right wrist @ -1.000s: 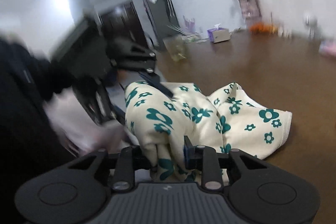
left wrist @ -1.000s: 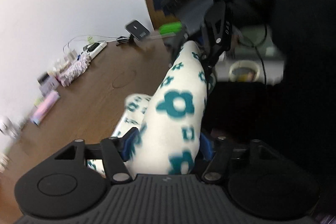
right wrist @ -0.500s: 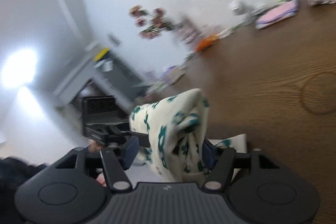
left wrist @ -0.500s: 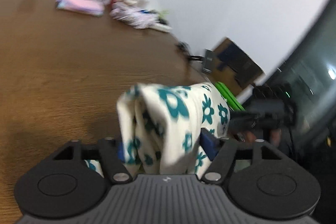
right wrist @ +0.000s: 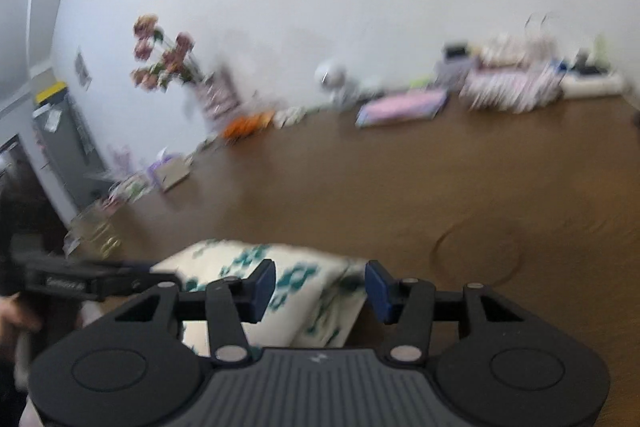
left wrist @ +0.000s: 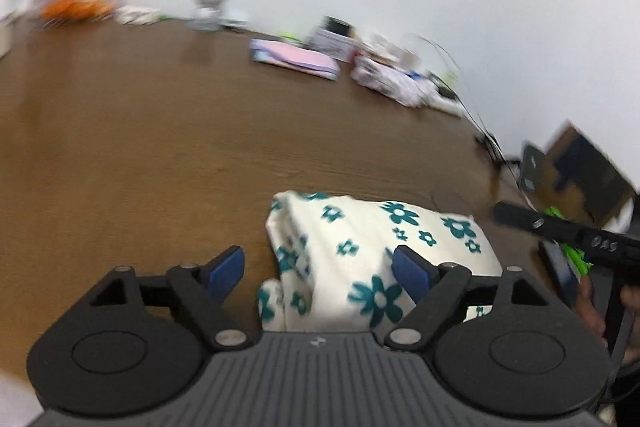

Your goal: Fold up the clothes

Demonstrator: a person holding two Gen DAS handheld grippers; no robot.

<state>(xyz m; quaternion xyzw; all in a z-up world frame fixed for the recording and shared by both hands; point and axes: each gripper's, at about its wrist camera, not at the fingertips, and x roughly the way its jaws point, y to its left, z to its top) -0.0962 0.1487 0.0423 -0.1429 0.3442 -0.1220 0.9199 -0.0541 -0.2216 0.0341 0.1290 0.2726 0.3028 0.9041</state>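
On the table (left wrist: 140, 131) lies the garment (left wrist: 376, 251), cream with teal flowers, folded into a thick bundle, its near end hidden behind both tools; blur makes edges uncertain. Left gripper (left wrist: 318, 269) and right gripper (right wrist: 320, 285) gape wide, holding nothing

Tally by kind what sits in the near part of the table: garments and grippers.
Floral garment: 1, folded on the table
Grippers: 2, left gripper and right gripper, both open
Total: 3
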